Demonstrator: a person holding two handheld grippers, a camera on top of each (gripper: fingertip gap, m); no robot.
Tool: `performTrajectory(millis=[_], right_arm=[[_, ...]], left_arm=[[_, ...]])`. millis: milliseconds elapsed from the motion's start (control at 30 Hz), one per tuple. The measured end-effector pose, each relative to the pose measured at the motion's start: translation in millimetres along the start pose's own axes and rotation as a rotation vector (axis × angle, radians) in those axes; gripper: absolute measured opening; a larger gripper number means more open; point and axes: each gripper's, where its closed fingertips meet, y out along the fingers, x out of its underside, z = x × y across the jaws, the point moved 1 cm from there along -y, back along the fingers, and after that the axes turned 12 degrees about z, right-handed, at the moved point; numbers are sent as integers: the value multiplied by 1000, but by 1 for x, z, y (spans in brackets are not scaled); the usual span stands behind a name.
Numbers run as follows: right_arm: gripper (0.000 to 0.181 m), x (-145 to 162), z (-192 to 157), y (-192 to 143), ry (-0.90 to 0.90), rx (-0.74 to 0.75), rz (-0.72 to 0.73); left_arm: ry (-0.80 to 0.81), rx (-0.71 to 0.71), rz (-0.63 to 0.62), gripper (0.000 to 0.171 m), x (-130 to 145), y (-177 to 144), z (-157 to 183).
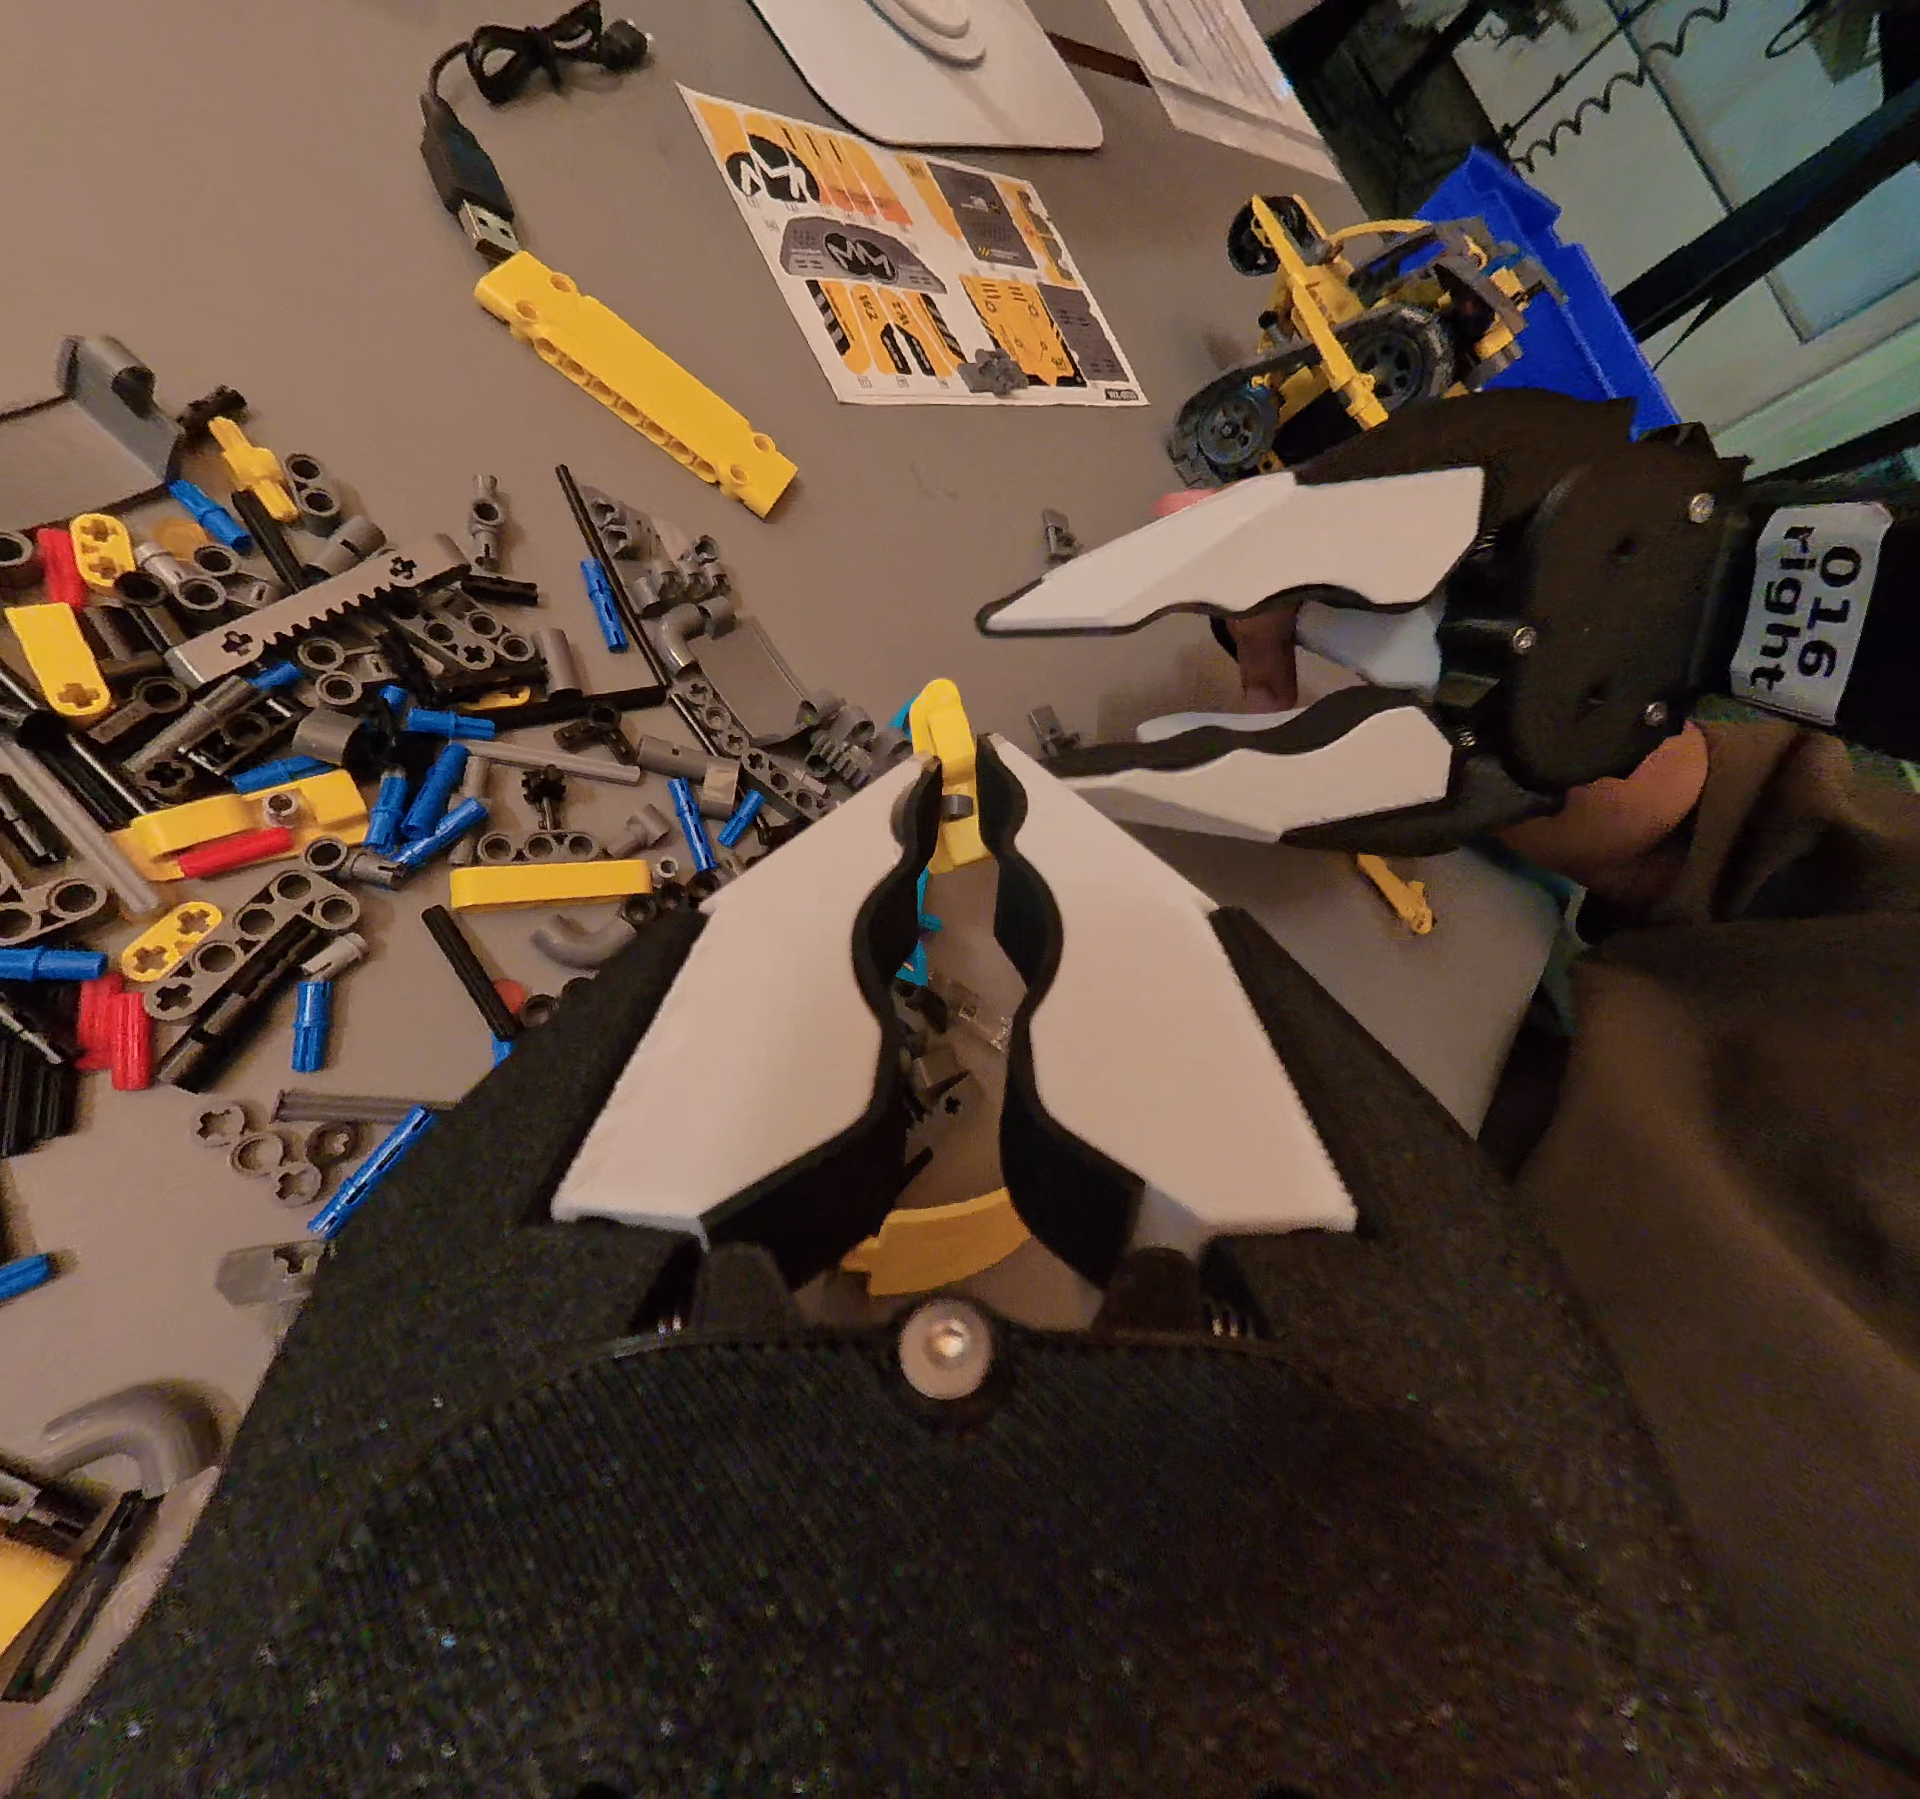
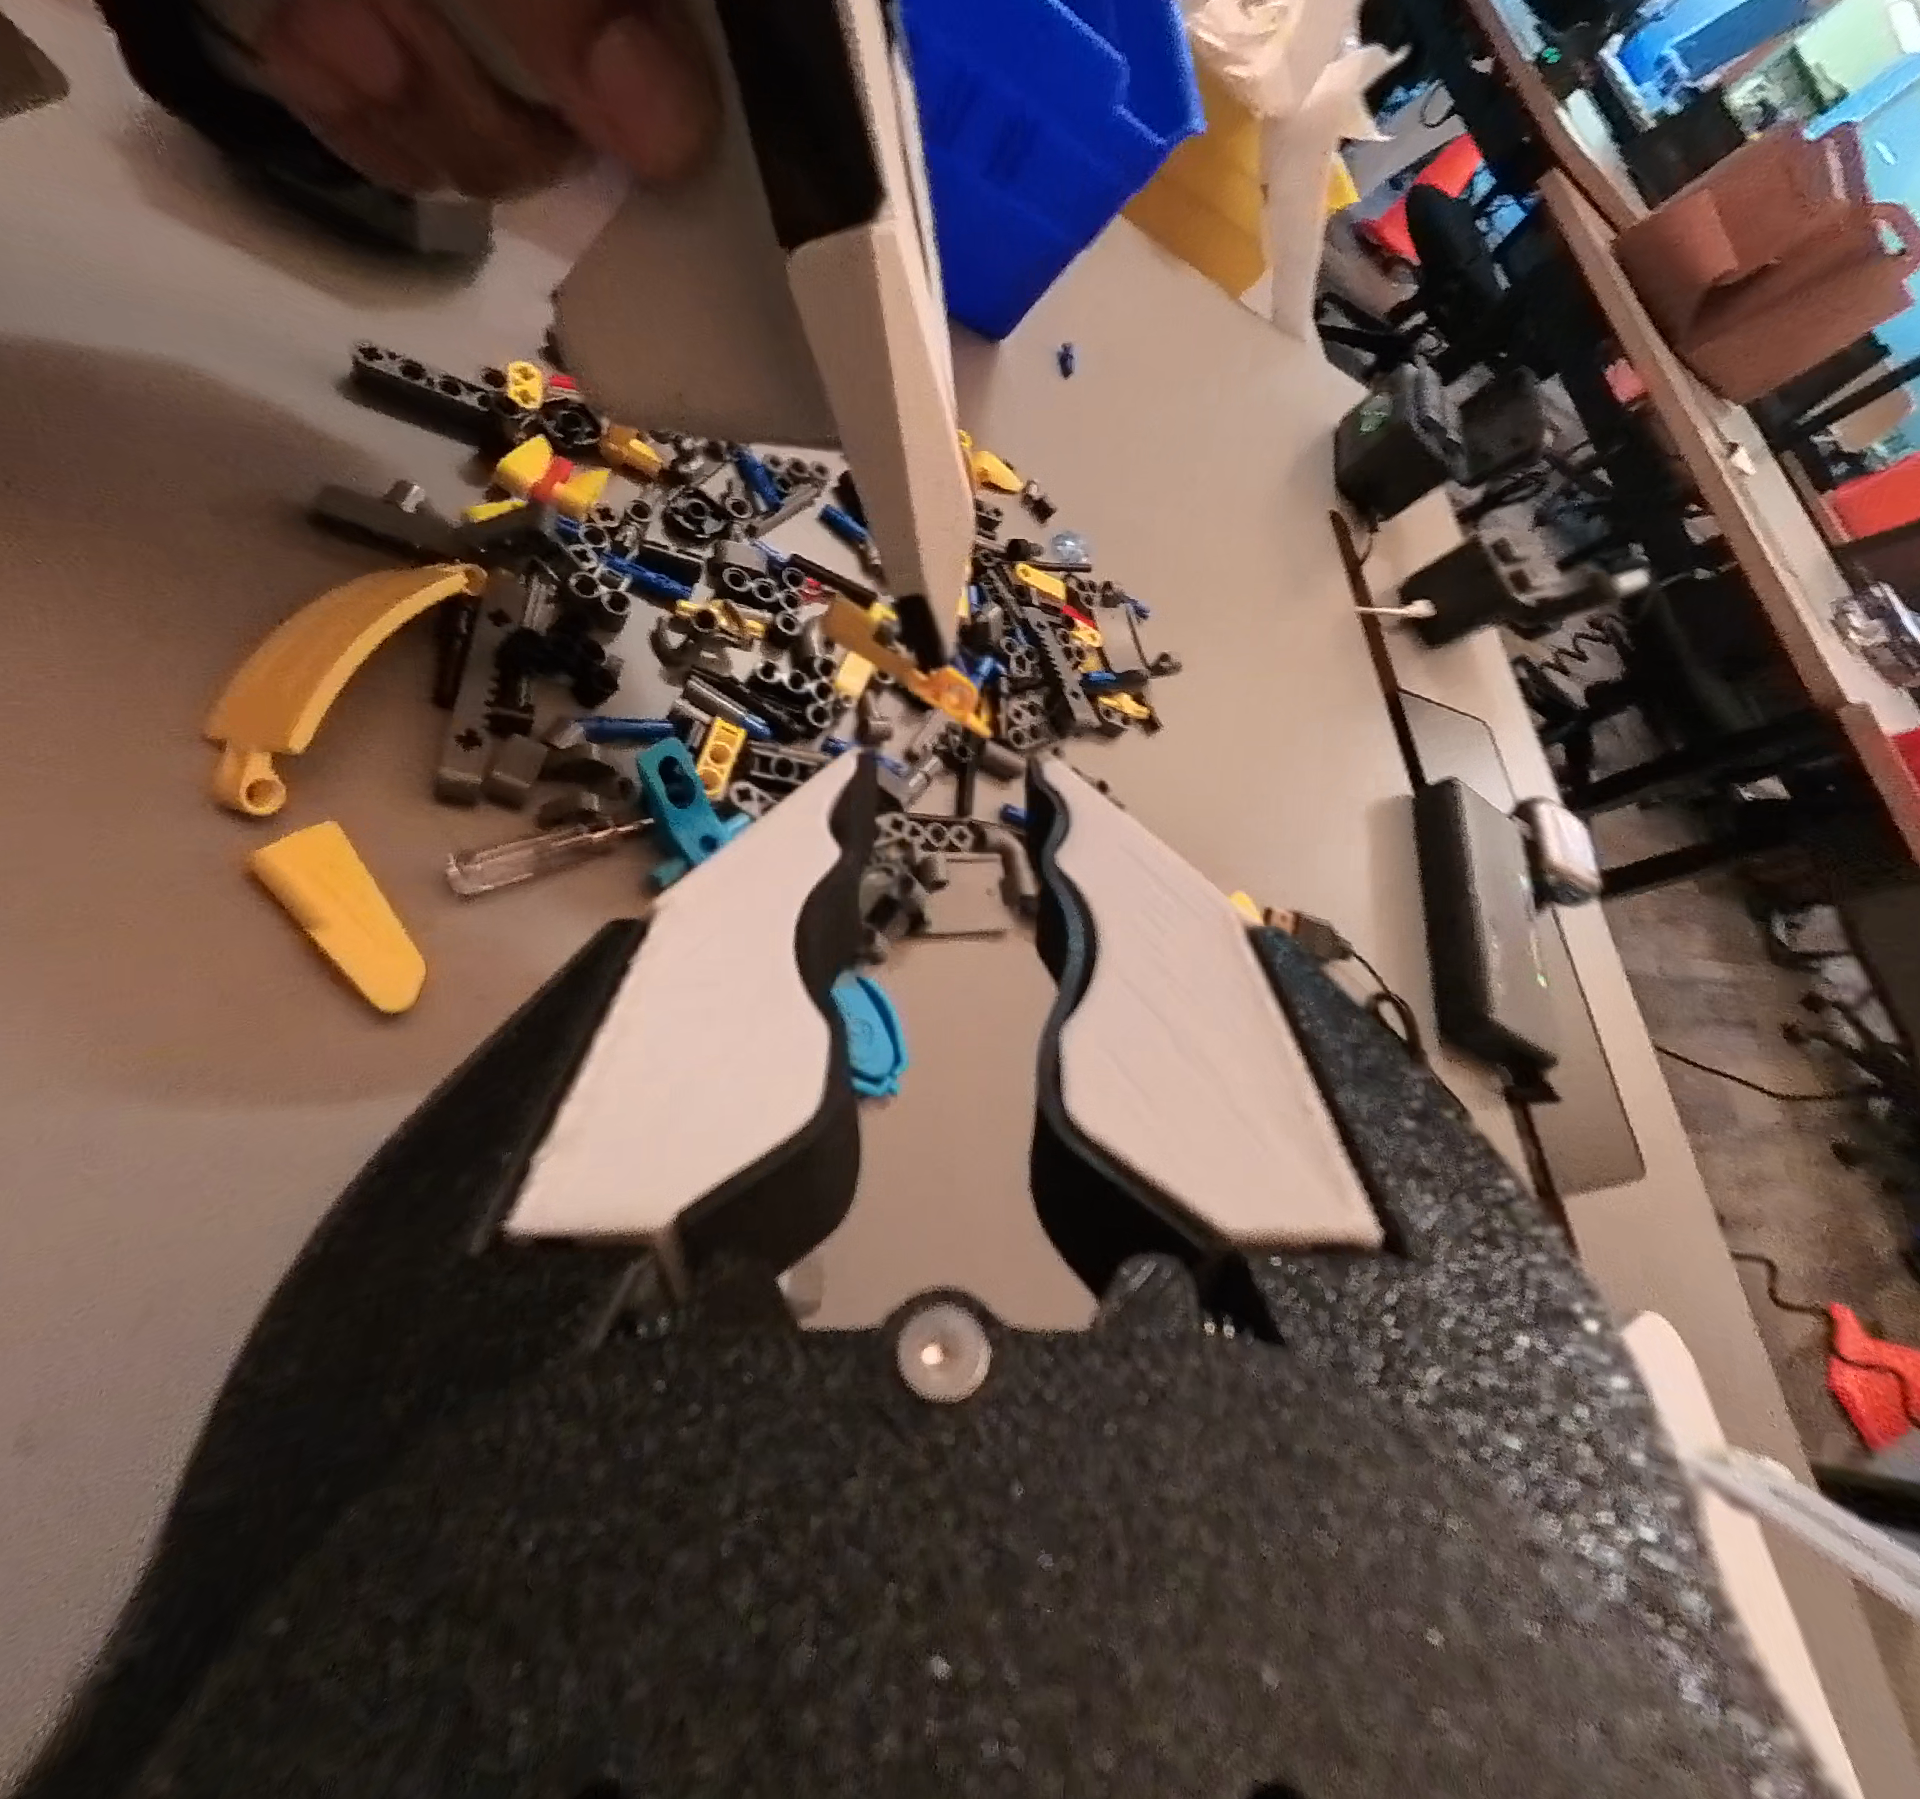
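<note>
- Left wrist view, far left: a heap of loose building pieces (image 1: 312, 710), black, grey, blue, red and yellow, is lying scattered across the grey table (image 1: 208, 139).
- Behind the heap, a long yellow beam (image 1: 634, 383) is resting beside a black USB cable (image 1: 468, 160) and a sticker sheet (image 1: 904, 253).
- Centre: the left gripper (image 1: 954, 793) is pinching a small yellow piece (image 1: 951, 762) between its tips, raised above the heap.
- Right: the right gripper (image 1: 1039, 700) is hovering just beside it, its 2 fingers spread and holding nothing.
- Beyond it, a partly built yellow vehicle (image 1: 1351, 336) is standing against a blue bin (image 1: 1538, 295).
- Right wrist view: a curved yellow panel (image 2: 332, 648) is lying at the left edge of the heap.
</note>
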Motion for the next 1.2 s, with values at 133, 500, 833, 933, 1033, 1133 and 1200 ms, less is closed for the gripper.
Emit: performTrajectory(millis=[133,500,833,933,1033,1133,1200], right_arm=[[29,1,-5,10,-36,-34,-4],[2,13,-12,21,-139,-67,-46],[0,20,-13,17,58,-105,-78],[0,19,-17,4,239,-153,-76],[0,18,-27,-17,464,-214,-78],[0,8,-36,-47,694,-247,-34],[0,0,-42,-72,809,-240,-14]], left_arm=[[-4,-6,-20,4,3,-1,-2],[-10,-41,-62,4,11,2,-8],[0,-90,-11,18,1,-1,-17],[49,-96,51,30,-11,-4,-15],[139,-91,100,32,-22,-6,-7],[202,-67,100,33,-24,-4,2],[236,-56,80,34,-22,0,6]])
